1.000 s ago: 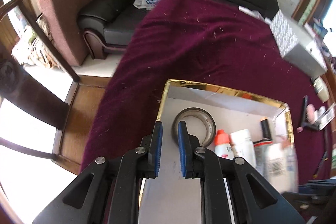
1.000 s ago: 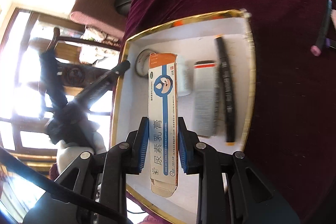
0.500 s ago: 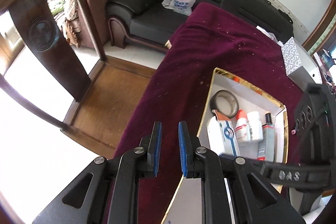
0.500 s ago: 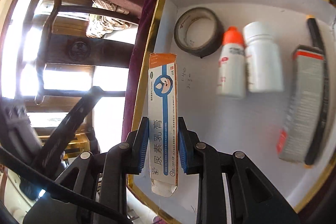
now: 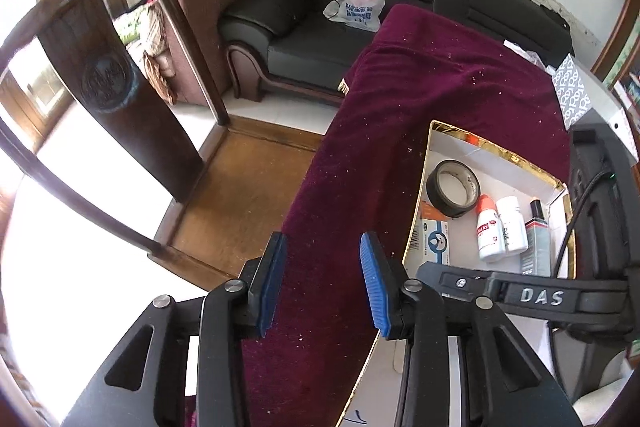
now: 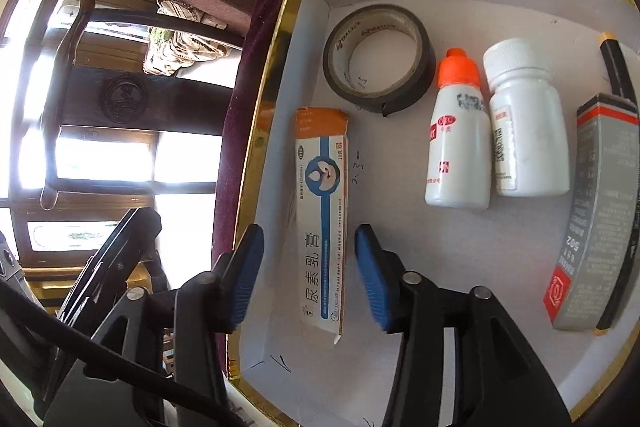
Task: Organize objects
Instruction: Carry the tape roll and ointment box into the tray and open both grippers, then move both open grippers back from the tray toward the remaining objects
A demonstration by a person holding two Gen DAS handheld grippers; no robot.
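Note:
A gold-rimmed white box [image 6: 280, 39] holds a black tape roll [image 6: 380, 59], an orange-capped bottle [image 6: 456, 147], a white pill bottle [image 6: 524, 131], a grey carton [image 6: 596, 219] and a black pen [image 6: 620, 67]. A white, blue and orange ointment carton [image 6: 322, 215] lies flat at the box's left side. My right gripper [image 6: 308, 279] is open, its fingers either side of the carton's near end, not touching it. My left gripper [image 5: 322, 283] is open and empty over the maroon cloth [image 5: 420, 87], left of the box [image 5: 424, 163].
The table's left edge drops to a wooden floor [image 5: 240, 187]. A dark wooden chair [image 5: 120, 99] stands at the left, a black sofa [image 5: 360, 7] behind. A patterned box [image 5: 572, 91] sits at the far right. The right gripper's body [image 5: 540, 295] crosses the left wrist view.
My right gripper opened and let go of the ointment carton, which now lies flat in the box. My left gripper opened and drew back to the left, off the box.

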